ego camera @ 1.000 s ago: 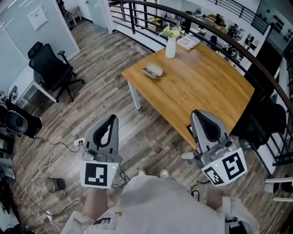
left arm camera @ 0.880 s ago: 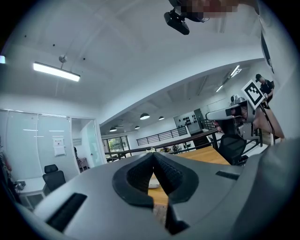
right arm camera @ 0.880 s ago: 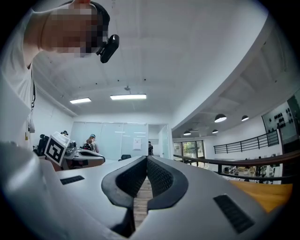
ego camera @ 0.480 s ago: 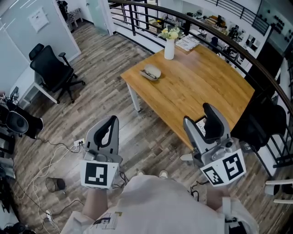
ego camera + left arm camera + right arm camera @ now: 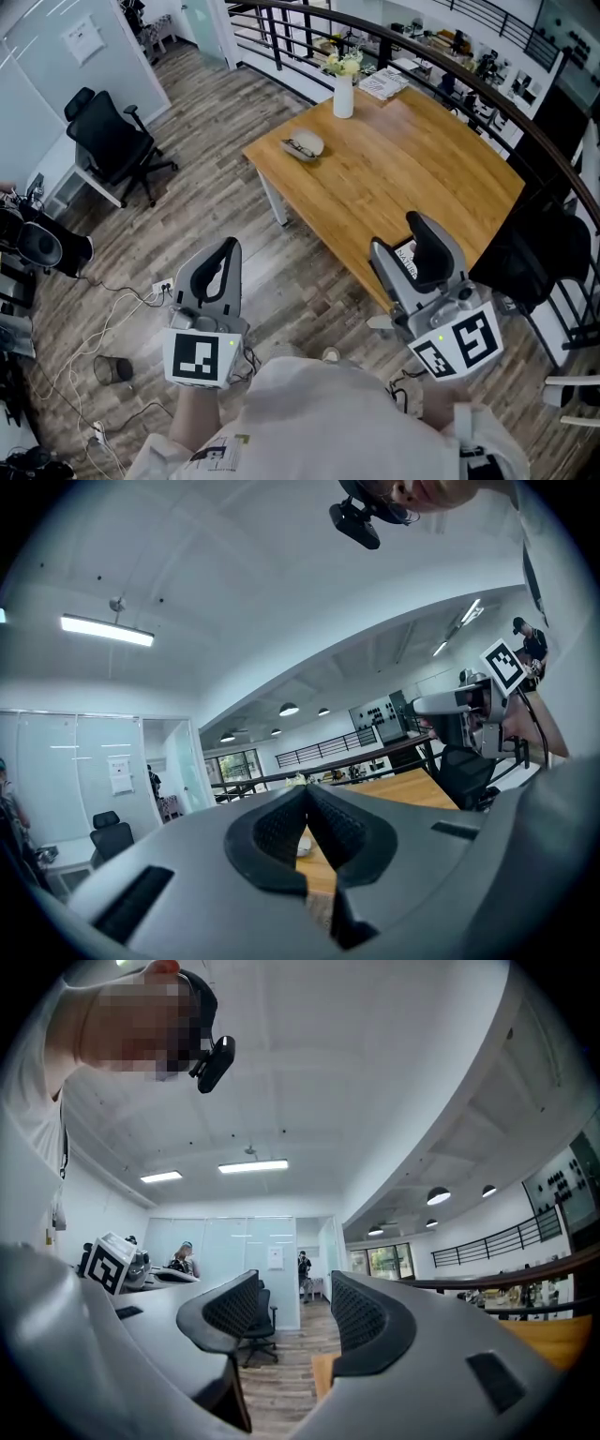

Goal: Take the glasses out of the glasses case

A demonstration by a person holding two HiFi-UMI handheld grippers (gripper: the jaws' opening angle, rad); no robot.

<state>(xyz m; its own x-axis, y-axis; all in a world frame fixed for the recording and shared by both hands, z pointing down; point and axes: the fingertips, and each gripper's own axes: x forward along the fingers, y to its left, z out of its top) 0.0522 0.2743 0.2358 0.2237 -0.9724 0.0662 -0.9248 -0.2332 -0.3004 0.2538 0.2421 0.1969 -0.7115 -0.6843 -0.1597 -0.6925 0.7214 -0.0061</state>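
A pale oval glasses case [image 5: 305,145] lies shut near the far left corner of the wooden table [image 5: 422,178], well ahead of both grippers. No glasses show outside it. My left gripper [image 5: 227,244] is held over the wood floor in front of the table, its jaws shut on nothing. In the left gripper view the left gripper [image 5: 307,797] points toward the table [image 5: 412,787]. My right gripper [image 5: 398,234] hovers at the table's near edge with a wide gap between its jaws, which are closing slightly. In the right gripper view nothing lies between the jaws of the right gripper [image 5: 295,1288].
A white vase of flowers [image 5: 343,89] and papers [image 5: 384,84] stand at the table's far end. A dark railing [image 5: 450,70] curves behind it. Black office chairs stand at the left [image 5: 112,141] and right [image 5: 525,258]. Cables [image 5: 103,328] trail over the floor.
The right gripper's jaws, shut a second ago, have opened wide. Both grippers have come slightly closer to the table. The left gripper stays shut.
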